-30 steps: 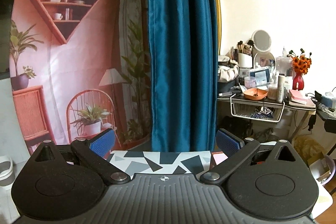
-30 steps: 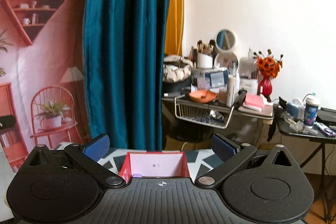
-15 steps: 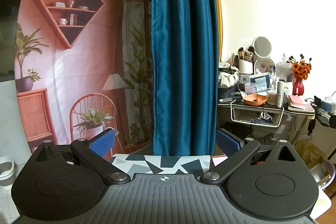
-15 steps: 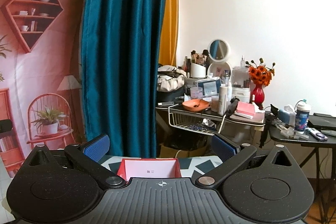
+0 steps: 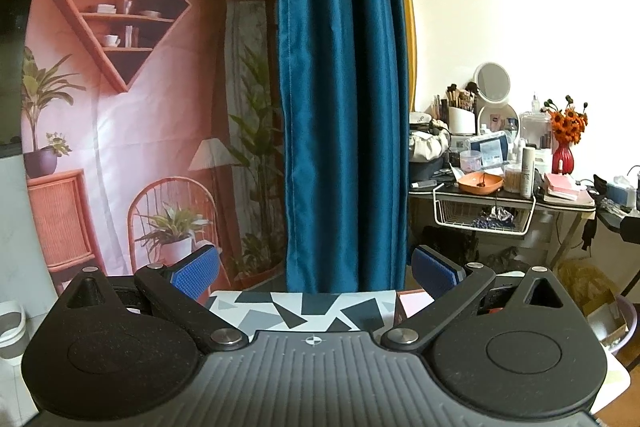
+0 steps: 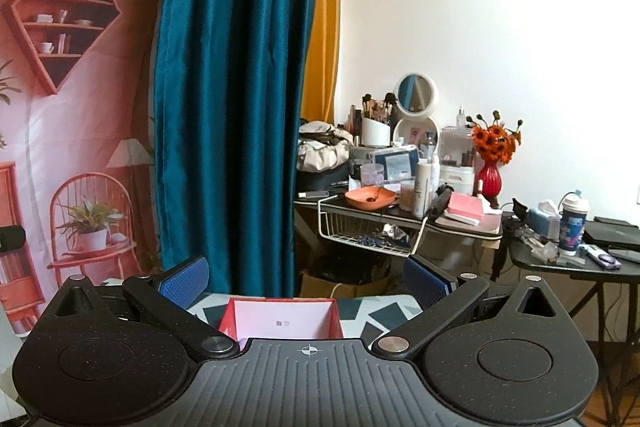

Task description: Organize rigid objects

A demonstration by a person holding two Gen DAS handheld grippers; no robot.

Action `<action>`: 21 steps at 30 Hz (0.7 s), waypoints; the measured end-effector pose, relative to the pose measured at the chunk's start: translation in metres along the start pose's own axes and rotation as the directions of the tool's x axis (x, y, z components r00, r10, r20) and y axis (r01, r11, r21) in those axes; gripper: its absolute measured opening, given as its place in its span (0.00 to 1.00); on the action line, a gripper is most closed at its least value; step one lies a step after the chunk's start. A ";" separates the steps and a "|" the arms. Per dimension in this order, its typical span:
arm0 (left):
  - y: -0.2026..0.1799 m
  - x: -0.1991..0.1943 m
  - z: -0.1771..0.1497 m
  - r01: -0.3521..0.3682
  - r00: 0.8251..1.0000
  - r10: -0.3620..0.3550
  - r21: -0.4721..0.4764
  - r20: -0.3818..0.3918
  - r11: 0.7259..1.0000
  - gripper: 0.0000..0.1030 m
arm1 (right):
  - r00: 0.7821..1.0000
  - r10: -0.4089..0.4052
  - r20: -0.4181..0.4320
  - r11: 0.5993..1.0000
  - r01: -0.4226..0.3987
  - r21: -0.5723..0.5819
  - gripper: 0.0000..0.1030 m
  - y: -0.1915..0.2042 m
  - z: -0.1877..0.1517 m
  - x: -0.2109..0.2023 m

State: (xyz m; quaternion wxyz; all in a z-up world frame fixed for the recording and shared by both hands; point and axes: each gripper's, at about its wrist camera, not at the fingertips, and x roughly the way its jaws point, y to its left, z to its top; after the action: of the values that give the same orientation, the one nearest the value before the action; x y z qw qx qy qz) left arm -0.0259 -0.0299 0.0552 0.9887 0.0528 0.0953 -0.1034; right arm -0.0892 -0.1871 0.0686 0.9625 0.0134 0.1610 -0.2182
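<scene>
My left gripper point(image 5: 316, 273) is open and empty, held above the far edge of a table with a black, grey and white triangle pattern point(image 5: 304, 309). My right gripper point(image 6: 306, 277) is open and empty above a red box with a pale pink inside point(image 6: 282, 319), which stands open on the same patterned table point(image 6: 384, 311). An edge of that box shows in the left wrist view point(image 5: 410, 303), below the right finger. Both cameras look out level across the room; what lies in the box and on the near part of the table is hidden by the gripper bodies.
A teal curtain point(image 5: 344, 107) hangs straight ahead beyond the table. A pink printed backdrop point(image 5: 132, 127) hangs at the left. A cluttered black dressing table point(image 6: 400, 215) with an orange dish, bottles, a mirror and a red vase stands at the right.
Both cameras have tilted upward: the table and red box have sunk lower in view and the air conditioner has come into sight. Both grippers have stayed open.
</scene>
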 end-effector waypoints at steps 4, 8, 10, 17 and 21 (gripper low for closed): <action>0.000 0.001 -0.003 0.008 1.000 -0.008 0.002 -0.009 1.000 1.00 | 1.000 0.005 -0.008 1.000 -0.005 -0.004 1.00 0.001 -0.002 0.002; 0.002 0.001 -0.003 0.011 1.000 -0.011 0.005 -0.010 1.000 1.00 | 1.000 0.005 -0.006 1.000 -0.005 -0.004 1.00 0.001 -0.003 0.003; 0.002 0.001 -0.003 0.013 1.000 -0.012 0.006 -0.006 1.000 1.00 | 1.000 0.003 -0.005 1.000 -0.003 -0.004 1.00 0.002 -0.003 0.002; 0.005 0.000 -0.003 0.014 1.000 -0.014 0.012 0.003 1.000 1.00 | 1.000 0.001 -0.002 1.000 -0.001 -0.001 1.00 0.002 -0.003 0.001; 0.006 0.001 -0.002 0.014 1.000 -0.014 0.012 0.004 1.000 1.00 | 1.000 0.001 -0.002 1.000 -0.001 -0.003 1.00 0.002 -0.003 0.002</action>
State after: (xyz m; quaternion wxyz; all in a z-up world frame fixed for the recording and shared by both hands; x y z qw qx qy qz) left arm -0.0241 -0.0243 0.0532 0.9878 0.0577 0.0929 -0.1108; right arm -0.0882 -0.1860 0.0648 0.9625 0.0124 0.1622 -0.2173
